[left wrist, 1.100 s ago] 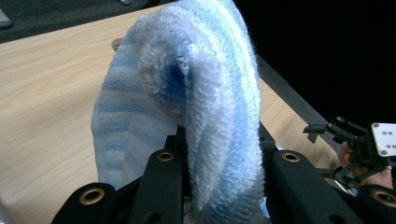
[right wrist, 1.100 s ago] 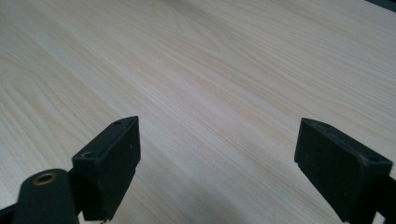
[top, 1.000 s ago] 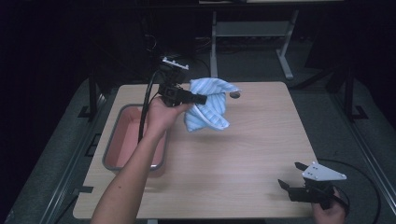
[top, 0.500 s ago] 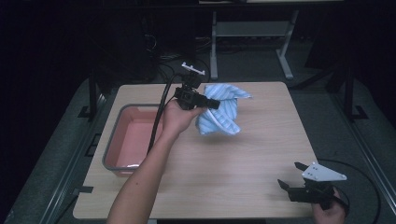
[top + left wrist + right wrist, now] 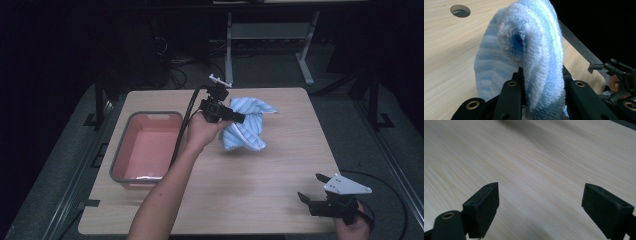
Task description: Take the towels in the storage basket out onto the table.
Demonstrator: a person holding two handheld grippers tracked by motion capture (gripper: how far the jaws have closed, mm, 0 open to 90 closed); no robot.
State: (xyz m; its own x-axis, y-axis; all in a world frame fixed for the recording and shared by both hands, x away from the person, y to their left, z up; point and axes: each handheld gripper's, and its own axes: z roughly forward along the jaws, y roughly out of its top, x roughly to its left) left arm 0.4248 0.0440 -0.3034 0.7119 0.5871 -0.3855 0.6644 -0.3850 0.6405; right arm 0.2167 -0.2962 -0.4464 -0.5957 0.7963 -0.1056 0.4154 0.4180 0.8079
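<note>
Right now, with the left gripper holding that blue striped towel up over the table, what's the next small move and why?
Probably carry the towel a little further left toward the pink tub, keeping the grip. The left gripper is clamped on a fold of it, the cloth hangs beside the tub rather than over it, and the right gripper rests open at the near right edge of the table, out of the way.

The surface (image 5: pixel 260 190) is evenly lit from above while everything around it falls into near-black. The towel (image 5: pixel 534 50) is sharp close up. A soft blurred shadow crosses the top of the right gripper view.
</note>
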